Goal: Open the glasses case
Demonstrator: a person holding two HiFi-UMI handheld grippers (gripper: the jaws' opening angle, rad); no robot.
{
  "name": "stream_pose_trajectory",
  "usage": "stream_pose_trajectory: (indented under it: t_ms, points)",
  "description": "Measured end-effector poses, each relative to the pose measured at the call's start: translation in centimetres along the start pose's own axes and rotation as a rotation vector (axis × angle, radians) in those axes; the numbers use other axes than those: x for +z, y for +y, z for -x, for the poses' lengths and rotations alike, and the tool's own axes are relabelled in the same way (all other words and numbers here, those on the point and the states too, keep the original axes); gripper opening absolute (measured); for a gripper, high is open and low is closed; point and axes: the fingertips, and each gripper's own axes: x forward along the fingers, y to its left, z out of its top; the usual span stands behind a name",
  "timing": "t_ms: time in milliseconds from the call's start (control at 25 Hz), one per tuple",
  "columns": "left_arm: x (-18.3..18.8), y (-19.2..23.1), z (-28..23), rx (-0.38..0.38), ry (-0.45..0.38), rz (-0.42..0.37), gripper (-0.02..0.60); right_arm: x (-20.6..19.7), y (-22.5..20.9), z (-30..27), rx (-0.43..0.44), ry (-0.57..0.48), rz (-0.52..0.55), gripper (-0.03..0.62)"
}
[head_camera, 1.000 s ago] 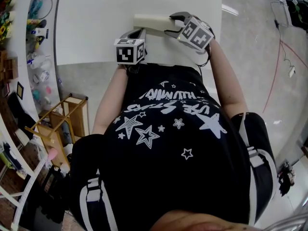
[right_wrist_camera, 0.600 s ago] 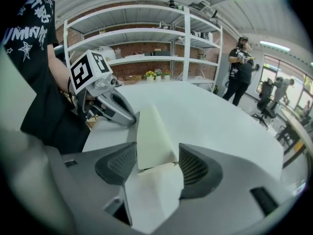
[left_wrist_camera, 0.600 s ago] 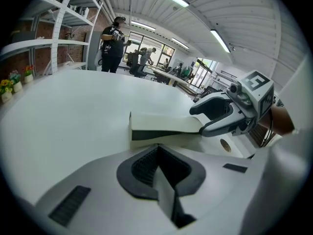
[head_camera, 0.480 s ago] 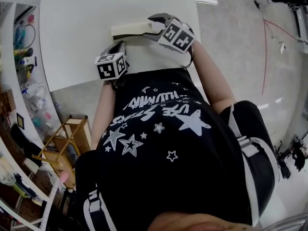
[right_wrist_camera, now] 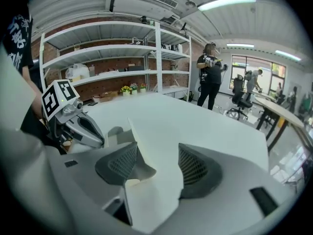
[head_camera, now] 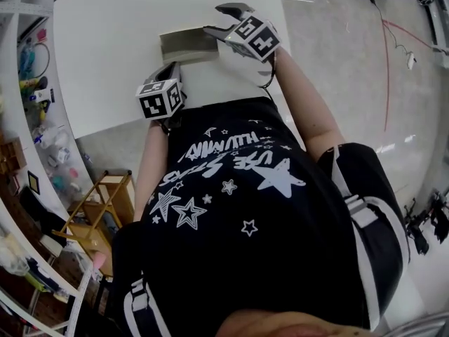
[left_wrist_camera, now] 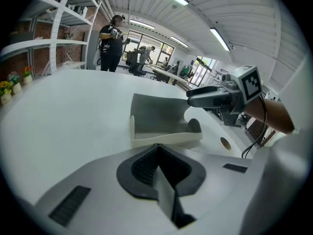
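Observation:
The cream glasses case (head_camera: 188, 45) lies on the white table (head_camera: 105, 41) with its lid raised and its grey inside (left_wrist_camera: 159, 114) showing. My right gripper (head_camera: 223, 20) is shut on the lid's free edge; the cream lid (right_wrist_camera: 151, 190) stands between its pads (right_wrist_camera: 122, 163). In the left gripper view the right gripper (left_wrist_camera: 190, 98) reaches in over the case's right end. My left gripper (head_camera: 167, 72) is shut, its tips (left_wrist_camera: 157, 148) touching the case's near side wall. From the right gripper view the left gripper (right_wrist_camera: 93, 131) is seen at the case's far end.
The table's near edge runs just below the left gripper, close to the person's body. A wooden stool (head_camera: 105, 202) stands on the floor at the left. Shelves (right_wrist_camera: 122, 58) and people (right_wrist_camera: 210, 75) are in the background.
The case was closed a second ago. My right gripper has lifted the lid up and away, so the grey inside now shows. The left gripper has stayed at the case's near side.

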Motion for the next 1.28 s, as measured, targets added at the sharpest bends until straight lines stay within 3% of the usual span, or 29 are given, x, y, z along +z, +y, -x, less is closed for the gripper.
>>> stream_pose_trajectory:
  t_ms: [360,600,1000,1120,1280]
  points:
    - [-0.1,0.3,0.0,0.004,-0.010,-0.003,0.012,-1.0,-0.4,-1.0,-0.014,0.011,-0.039,0.276]
    - [0.2,-0.1,0.6,0.042,-0.048,0.034,0.012,-0.8,-0.1,1.3,-0.002,-0.046,-0.049,0.276]
    - [1.5,-5.0,4.7,0.164,-0.232,0.120,0.012,-2.0,0.5,7.8,0.084,-0.142,-0.024,0.273]
    - [1.5,-7.3,5.6,0.190,-0.283,0.133,0.012,-2.7,0.6,9.2,0.113,-0.158,0.001,0.225]
    - [1.0,-10.3,6.8,0.218,-0.344,0.144,0.012,-3.6,1.6,11.2,0.167,-0.182,0.023,0.218]
